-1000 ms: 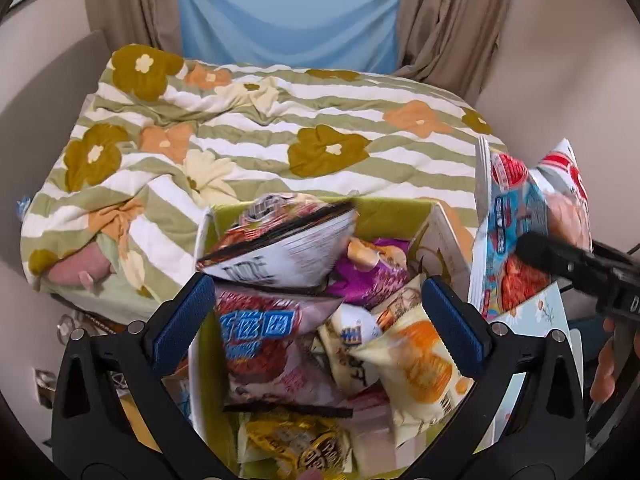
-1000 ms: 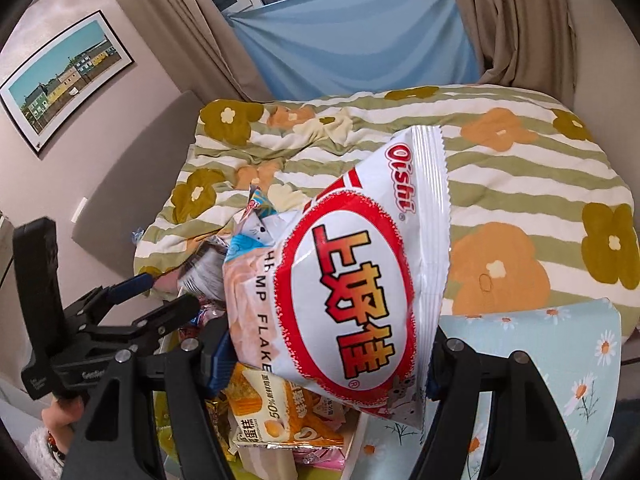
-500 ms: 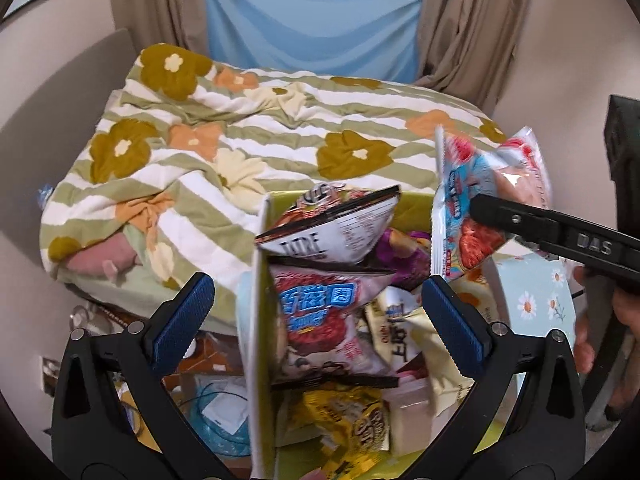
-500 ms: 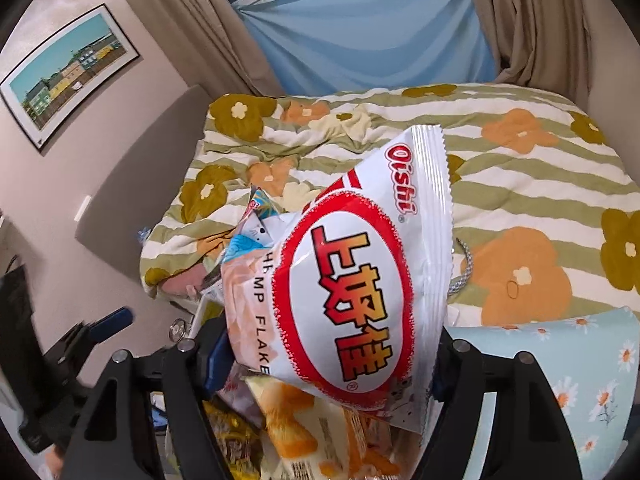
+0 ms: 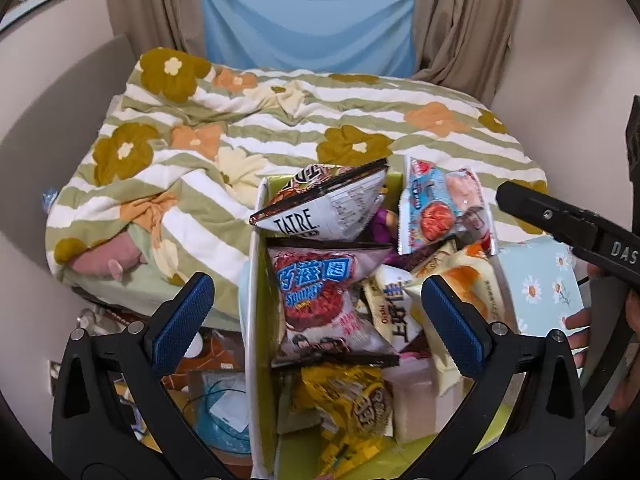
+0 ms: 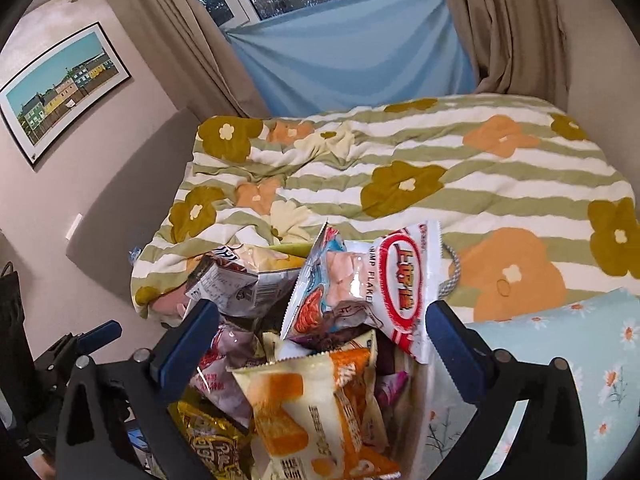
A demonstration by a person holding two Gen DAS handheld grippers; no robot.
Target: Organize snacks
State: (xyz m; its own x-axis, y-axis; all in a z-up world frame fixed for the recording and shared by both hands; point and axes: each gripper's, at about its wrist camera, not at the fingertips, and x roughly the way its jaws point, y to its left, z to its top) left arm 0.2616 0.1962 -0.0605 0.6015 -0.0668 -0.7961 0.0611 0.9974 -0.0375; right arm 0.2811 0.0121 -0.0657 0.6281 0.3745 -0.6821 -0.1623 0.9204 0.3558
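A green-lined box [image 5: 256, 280] is piled with snack bags. The red-and-white Oishi shrimp flakes bag [image 6: 372, 284] lies loose on top of the pile at the box's far right; it also shows in the left wrist view [image 5: 440, 208]. My right gripper [image 6: 320, 336] is open and empty just above the pile, its dark finger entering the left wrist view [image 5: 560, 220] from the right. My left gripper [image 5: 316, 308] is open and empty over the box's near left. A TATRE bag [image 5: 320, 208] and a red-and-blue bag [image 5: 316, 292] lie in the box.
A bed with a green-striped flower blanket [image 5: 280, 128] lies behind the box. A light blue daisy-print surface [image 6: 560, 360] is at the right. Clutter with a cable [image 5: 216, 404] lies on the floor left of the box. A yellow bread pack [image 6: 304, 412] lies at the pile's near side.
My right gripper has opened and let go of the Oishi shrimp flakes bag, which dropped onto the pile. My left gripper has shifted left, off the box's centre.
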